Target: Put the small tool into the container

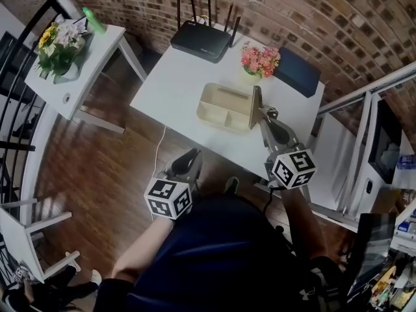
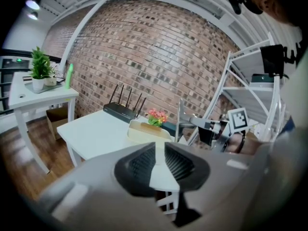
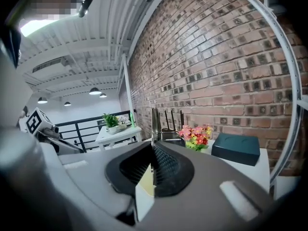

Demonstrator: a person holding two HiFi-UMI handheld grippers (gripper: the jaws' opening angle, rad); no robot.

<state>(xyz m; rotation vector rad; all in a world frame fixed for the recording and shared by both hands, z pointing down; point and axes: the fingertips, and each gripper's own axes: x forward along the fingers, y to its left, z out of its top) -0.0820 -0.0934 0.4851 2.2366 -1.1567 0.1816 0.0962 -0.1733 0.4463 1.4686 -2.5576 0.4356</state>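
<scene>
Between the shut jaws of the right gripper (image 3: 153, 148), the thin flat grey metal tool (image 3: 155, 124) stands upright by the right edge of the beige divided tray (image 1: 218, 99); it looks light, stiff and slippery, best pinched on its flat sides, while the left gripper (image 2: 160, 147) keeps low, jaws slightly apart and empty.

A loft-style office or home: brick wall (image 1: 292, 5), wood floor (image 1: 97, 168), white tabletop (image 1: 172, 86) with router (image 1: 201, 41) and flowers (image 1: 260, 60), black railing (image 3: 83, 120).
</scene>
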